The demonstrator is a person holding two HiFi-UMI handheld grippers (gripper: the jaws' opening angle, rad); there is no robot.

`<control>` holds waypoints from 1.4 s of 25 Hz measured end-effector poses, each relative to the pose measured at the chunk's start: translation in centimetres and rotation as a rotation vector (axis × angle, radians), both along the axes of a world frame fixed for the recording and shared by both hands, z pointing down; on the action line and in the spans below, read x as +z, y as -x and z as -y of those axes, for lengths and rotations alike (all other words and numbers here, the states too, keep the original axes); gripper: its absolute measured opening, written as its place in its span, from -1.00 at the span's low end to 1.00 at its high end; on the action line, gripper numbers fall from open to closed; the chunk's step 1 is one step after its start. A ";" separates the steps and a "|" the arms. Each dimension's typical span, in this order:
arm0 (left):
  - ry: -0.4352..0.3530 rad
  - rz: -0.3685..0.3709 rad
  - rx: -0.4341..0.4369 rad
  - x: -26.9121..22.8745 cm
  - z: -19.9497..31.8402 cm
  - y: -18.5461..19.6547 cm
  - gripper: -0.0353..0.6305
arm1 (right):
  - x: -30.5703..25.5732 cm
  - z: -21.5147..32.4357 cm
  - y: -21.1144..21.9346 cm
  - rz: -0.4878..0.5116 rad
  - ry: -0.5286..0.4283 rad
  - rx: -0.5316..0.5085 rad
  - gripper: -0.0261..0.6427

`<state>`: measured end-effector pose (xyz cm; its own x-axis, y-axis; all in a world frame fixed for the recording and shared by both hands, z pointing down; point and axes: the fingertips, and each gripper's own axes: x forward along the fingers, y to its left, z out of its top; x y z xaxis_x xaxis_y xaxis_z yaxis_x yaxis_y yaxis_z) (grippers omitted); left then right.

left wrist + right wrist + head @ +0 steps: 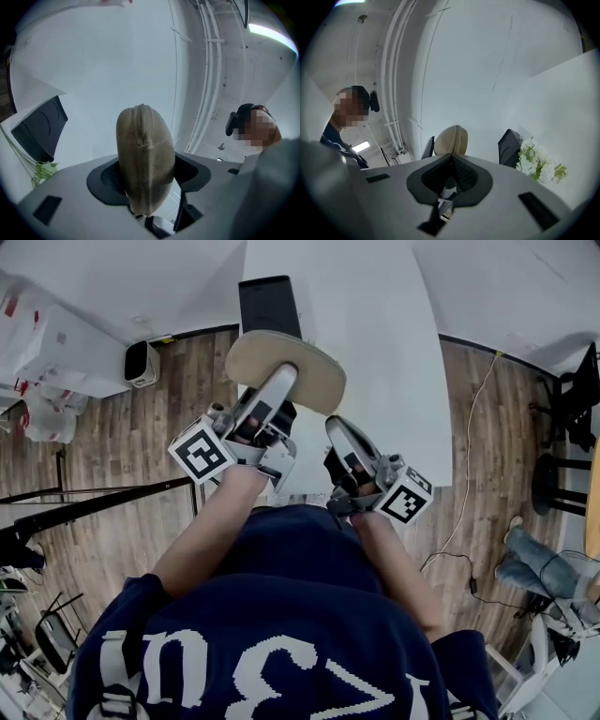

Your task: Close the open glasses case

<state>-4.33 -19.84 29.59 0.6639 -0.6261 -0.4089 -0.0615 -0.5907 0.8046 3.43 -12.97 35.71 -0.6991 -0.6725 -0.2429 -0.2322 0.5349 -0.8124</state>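
Your left claw is clamped on the case, held above the desk with its seam apparently shut, and your right claw is closed, empty, just beside, so only setting down seems left.

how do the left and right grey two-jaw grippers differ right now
The left gripper is clamped on the tan oval fabric glasses case, which stands up between its jaws. The right gripper has its jaws together with nothing between them.
In the head view, the left gripper reaches further out from the person's body, while the right gripper sits closer in.
Both are hand-held and point away from the person.
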 end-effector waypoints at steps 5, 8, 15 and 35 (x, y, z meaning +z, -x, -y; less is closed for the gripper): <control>0.030 -0.039 0.042 -0.1 -1.2 -0.4 -0.05 | -1.2 -0.2 -1.5 -0.078 -0.067 0.034 -0.86; 0.046 -0.065 0.053 0.0 -1.6 -0.2 -0.05 | -1.5 -0.6 -1.4 -0.153 -0.120 0.023 -0.85; 0.016 -0.058 0.092 -1.4 -1.6 0.5 -0.05 | -0.5 -1.1 -0.5 -0.244 -0.172 -0.048 -0.44; 0.027 0.027 0.140 -1.1 -1.5 -0.1 -0.05 | -2.2 -1.8 1.3 -0.173 -0.174 -0.175 -0.61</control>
<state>-4.19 -18.35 28.46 0.7560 -0.5373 -0.3739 -0.0021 -0.5731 0.8195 2.08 -11.21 33.55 -0.8418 -0.4967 -0.2113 -0.2510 0.7068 -0.6614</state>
